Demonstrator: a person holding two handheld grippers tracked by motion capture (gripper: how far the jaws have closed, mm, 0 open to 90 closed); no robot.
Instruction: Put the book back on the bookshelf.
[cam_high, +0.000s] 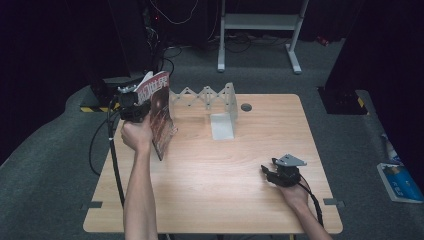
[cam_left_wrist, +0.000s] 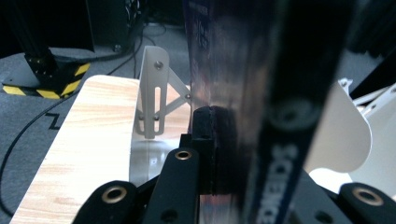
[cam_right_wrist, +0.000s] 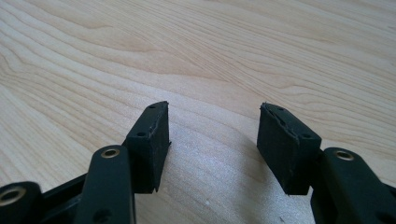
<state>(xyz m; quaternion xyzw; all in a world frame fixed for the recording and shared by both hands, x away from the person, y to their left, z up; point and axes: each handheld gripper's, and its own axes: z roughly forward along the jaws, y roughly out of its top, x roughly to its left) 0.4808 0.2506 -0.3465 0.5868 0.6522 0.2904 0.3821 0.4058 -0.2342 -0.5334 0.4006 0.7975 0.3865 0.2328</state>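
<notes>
My left gripper (cam_high: 134, 106), at ten o'clock on the bench (cam_high: 210, 200), clamps a magazine (cam_high: 159, 112) upright in its jaws, while my right gripper (cam_high: 272, 172), at four o'clock, rests with jaws wide.

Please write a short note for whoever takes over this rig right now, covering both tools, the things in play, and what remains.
Left tool: shut on the magazine, holding it upright by its edge above the table's left rear part; seen close in the left gripper view.
Right tool: open, nothing between its jaws, resting low over bare wood near the table's right front.
Rack: the white folding rack stands at the table's rear, right of the magazine, with no book in it.
Done: magazine picked up.
Left: probably to set the magazine into the rack and release; the right tool could steady the rack.
</notes>
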